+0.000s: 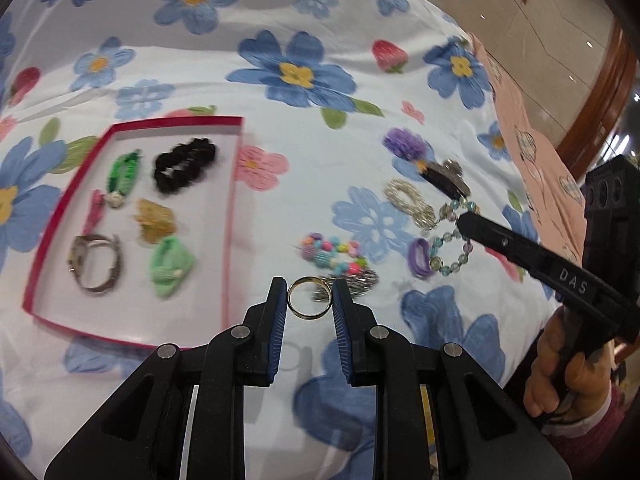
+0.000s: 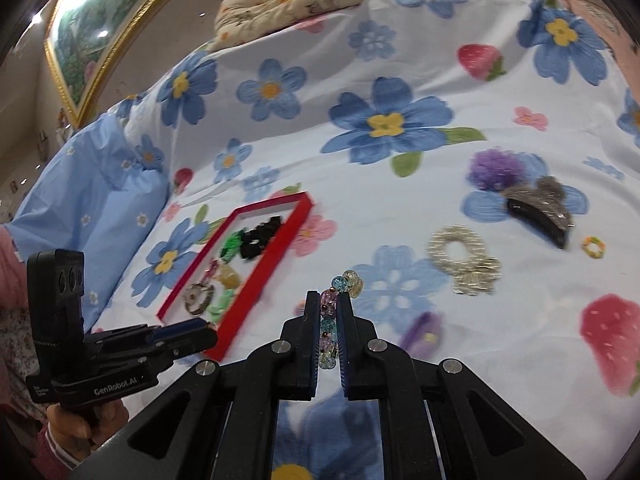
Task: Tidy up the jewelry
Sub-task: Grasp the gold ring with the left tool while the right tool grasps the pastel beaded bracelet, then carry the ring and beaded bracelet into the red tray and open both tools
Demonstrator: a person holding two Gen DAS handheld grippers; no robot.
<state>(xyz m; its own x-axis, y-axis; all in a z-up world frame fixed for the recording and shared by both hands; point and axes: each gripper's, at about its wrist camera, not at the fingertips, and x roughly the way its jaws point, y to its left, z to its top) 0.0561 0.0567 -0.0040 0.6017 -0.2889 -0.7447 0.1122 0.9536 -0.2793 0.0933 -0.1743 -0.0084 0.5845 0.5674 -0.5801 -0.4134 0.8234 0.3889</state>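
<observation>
**Two pinches, one tray**

Between my left gripper's (image 1: 308,297) blue pads (image 1: 277,316) sits the gold ring (image 1: 310,296), pinched at its sides and lifted off the flowered bedspread (image 1: 280,32). My right gripper (image 2: 331,312) is pressed onto the glass-bead bracelet (image 2: 329,322), with several beads poking out past the tips.

Both pieces belong in the red tray (image 1: 132,125), which lies to the left and already holds a watch (image 1: 96,264), a black scrunchie (image 1: 185,165), green clips (image 1: 171,265) and more. I judge the ring should go first, since my left side is nearer. I want to carry it low over the near rim, aim for the bare patch below the clips, and spread the pads only once it is touching the floor of the tray, or it may roll. The bracelet dangles, so I would move it slowly.

Loose pieces near the tray include a bright bead string (image 1: 334,256) and a silver loop (image 2: 460,256).
</observation>
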